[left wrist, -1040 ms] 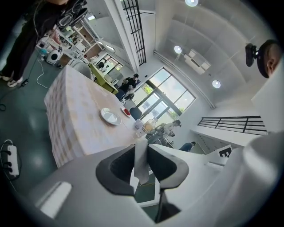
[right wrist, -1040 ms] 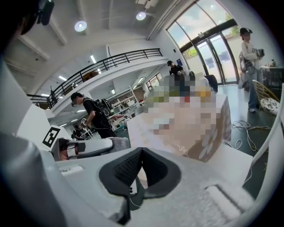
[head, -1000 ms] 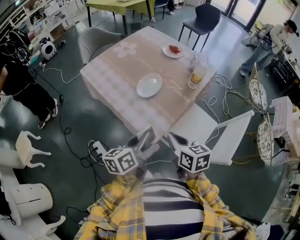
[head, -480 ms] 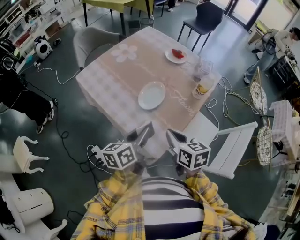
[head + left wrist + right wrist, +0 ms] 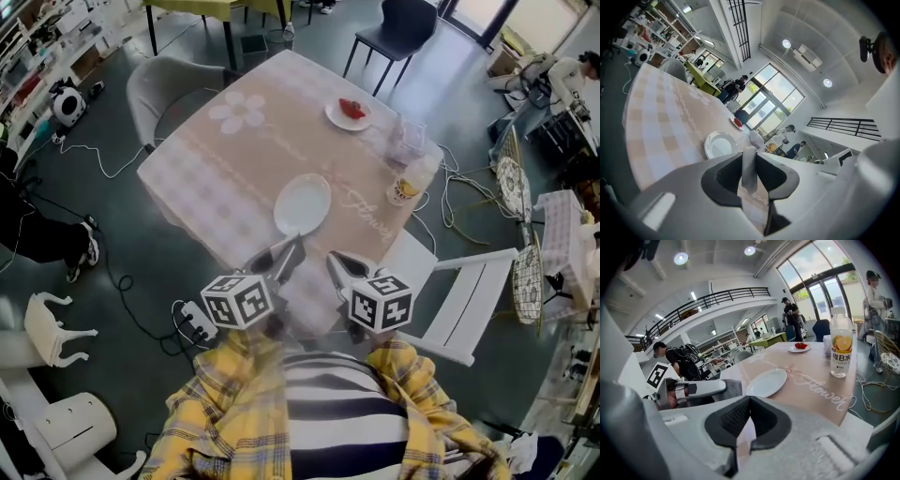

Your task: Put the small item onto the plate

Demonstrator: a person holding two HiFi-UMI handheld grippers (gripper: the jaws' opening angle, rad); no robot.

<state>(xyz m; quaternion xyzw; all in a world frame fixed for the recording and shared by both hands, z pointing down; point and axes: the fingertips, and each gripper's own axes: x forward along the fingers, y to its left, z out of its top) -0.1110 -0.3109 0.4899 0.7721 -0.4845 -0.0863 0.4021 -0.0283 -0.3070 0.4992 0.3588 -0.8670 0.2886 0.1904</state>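
An empty white plate (image 5: 302, 204) (image 5: 719, 144) (image 5: 766, 382) lies near the front of a beige-clothed table (image 5: 234, 159). At the far side a small red item (image 5: 350, 108) rests on a smaller plate (image 5: 336, 117) (image 5: 800, 347). Both grippers hover side by side at the table's near corner, short of the empty plate. My left gripper (image 5: 286, 251) (image 5: 749, 152) has its jaws a narrow slit apart, and I see nothing held between them. My right gripper (image 5: 337, 262) (image 5: 749, 399) has its jaw tips touching and is empty.
An orange-labelled bottle (image 5: 404, 188) (image 5: 841, 348) and a clear cup (image 5: 409, 142) stand at the table's right edge. A white chair (image 5: 459, 291) sits right of the grippers, a grey armchair (image 5: 159, 84) at the far left. Cables and a power strip (image 5: 192, 323) lie on the floor.
Both grippers have moved forward together towards the table, from over the floor to its near corner. The plates now sit nearer to them. The jaws look the same.
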